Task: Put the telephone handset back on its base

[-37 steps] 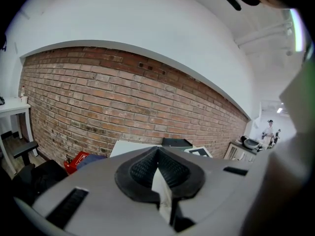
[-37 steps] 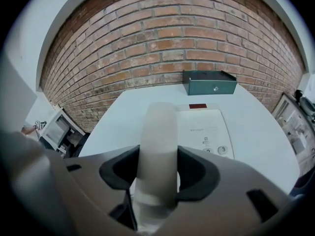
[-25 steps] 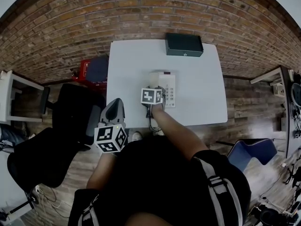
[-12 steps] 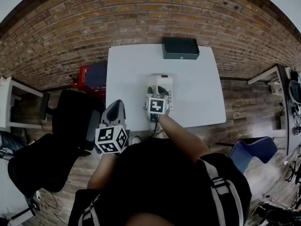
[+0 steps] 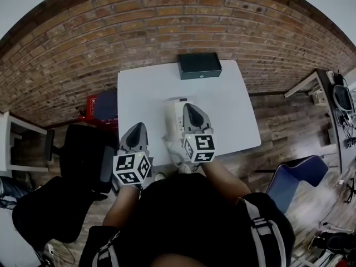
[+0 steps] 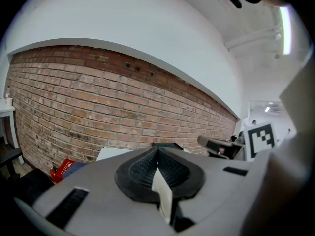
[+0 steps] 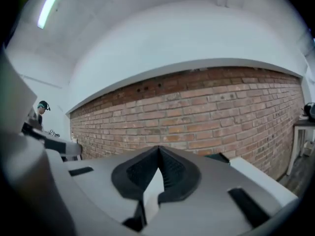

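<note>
**Telephone handset (image 5: 170, 122): pale plastic, corded desk type**

Location: the handset lay along the left side of its base (image 5: 177, 103), near the middle of the white counter (image 5: 236, 113). The right tool (image 5: 189, 108) hung over it and hid much of the set. Whether the handset sat fully in its cradle could not be told from where I stood.

Handling, as judged: light, rigid moulded plastic with a smooth and rather slippery skin. It would likely survive a knock but not a drop. The best hold looked to be across the narrow middle of the grip, between the two thicker ends, with slack left for the cord.

Tools: the right tool had its jaws pressed together with nothing between them. The left tool (image 5: 137, 129) was held off the counter's near left edge, likewise closed and empty.

Other items: a black box (image 5: 199, 65) stood at the far edge of the counter, and a red object (image 5: 92, 105) lay on the floor to the left.

Markings: no brand or label was legible on the telephone or the box. Only the square black-and-white markers on the tools' cubes could be made out.
</note>
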`<control>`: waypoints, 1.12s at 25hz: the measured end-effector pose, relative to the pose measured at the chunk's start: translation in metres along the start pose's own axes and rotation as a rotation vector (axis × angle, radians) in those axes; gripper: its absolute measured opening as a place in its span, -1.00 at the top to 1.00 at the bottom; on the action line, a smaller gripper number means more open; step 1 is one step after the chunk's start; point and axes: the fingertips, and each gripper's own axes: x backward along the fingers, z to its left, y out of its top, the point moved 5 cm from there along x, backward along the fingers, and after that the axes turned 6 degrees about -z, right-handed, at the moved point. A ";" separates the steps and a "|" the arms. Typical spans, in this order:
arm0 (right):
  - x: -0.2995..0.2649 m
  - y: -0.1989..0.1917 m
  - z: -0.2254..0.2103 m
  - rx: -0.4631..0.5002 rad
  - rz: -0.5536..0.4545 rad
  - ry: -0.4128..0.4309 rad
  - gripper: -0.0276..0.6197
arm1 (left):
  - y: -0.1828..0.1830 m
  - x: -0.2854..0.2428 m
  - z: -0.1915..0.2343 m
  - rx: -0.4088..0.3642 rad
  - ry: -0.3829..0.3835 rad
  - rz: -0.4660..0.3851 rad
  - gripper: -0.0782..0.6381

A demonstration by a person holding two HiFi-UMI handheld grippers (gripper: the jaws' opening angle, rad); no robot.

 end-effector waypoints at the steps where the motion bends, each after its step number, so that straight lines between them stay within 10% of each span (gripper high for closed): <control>1: 0.007 0.012 -0.003 0.009 -0.036 0.004 0.92 | 0.001 -0.003 -0.002 -0.006 -0.008 -0.002 0.78; 28: 0.045 0.036 -0.028 0.048 -0.099 -0.089 0.92 | 0.015 -0.031 -0.026 -0.090 -0.105 -0.030 0.78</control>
